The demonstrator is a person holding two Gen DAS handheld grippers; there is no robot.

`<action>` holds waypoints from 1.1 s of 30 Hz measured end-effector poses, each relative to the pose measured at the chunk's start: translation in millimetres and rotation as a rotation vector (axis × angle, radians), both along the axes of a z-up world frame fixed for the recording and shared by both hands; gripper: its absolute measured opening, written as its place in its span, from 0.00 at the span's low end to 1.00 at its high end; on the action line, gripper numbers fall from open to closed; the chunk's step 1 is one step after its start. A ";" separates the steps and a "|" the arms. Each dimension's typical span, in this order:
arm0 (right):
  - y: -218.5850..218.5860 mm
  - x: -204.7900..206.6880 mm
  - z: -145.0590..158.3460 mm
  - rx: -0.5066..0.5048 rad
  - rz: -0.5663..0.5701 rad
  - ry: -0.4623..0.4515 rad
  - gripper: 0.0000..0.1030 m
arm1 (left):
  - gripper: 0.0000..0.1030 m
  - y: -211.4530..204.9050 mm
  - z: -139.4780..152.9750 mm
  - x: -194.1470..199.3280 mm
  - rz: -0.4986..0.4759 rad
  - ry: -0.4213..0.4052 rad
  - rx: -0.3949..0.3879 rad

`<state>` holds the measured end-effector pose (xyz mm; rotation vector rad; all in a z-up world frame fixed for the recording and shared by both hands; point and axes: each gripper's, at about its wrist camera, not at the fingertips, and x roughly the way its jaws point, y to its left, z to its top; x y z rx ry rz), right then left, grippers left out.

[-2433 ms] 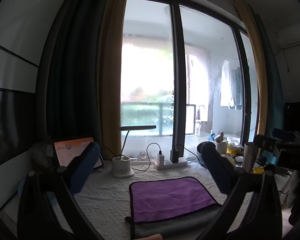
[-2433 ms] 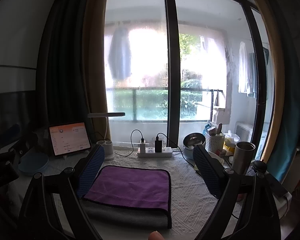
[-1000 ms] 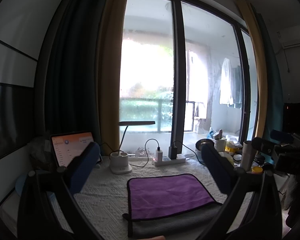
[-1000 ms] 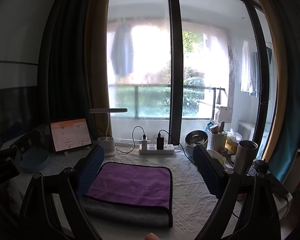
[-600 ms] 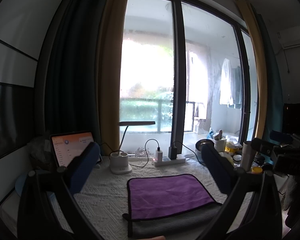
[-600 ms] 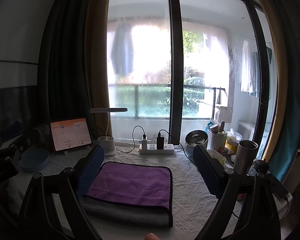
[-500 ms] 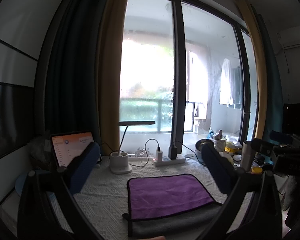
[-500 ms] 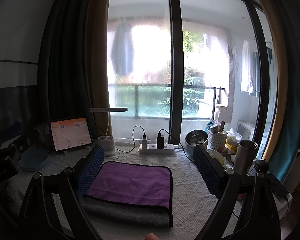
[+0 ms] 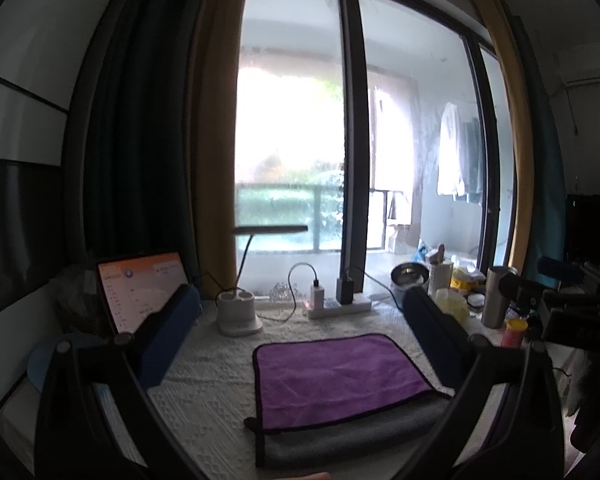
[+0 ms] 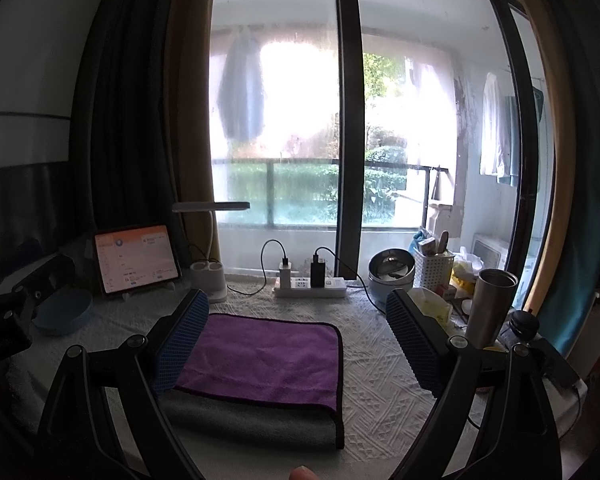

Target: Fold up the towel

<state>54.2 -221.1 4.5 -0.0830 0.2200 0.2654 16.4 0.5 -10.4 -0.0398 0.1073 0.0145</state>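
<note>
A towel (image 9: 336, 376) lies folded on the white textured table cover, purple side up with a grey layer showing along its near edge. It also shows in the right wrist view (image 10: 264, 360). My left gripper (image 9: 300, 312) is open and empty, held above and behind the towel. My right gripper (image 10: 298, 312) is open and empty too, its left finger (image 10: 180, 340) overlapping the towel's left edge in the view. Neither gripper touches the towel.
A tablet (image 10: 136, 258) stands at the back left beside a blue bowl (image 10: 62, 312). A desk lamp (image 10: 208, 272) and a power strip (image 10: 310, 286) sit by the window. A metal bowl (image 10: 392, 272), white basket (image 10: 434, 268) and steel cup (image 10: 490, 304) crowd the right.
Both grippers have risen slightly since the earliest frames and have hardly moved over the last second. The towel has not moved.
</note>
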 end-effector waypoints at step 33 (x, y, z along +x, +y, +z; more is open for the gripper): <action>-24.4 116.7 -141.8 -0.029 0.010 0.447 0.77 | 0.98 16.8 -162.1 114.3 0.030 0.548 -0.036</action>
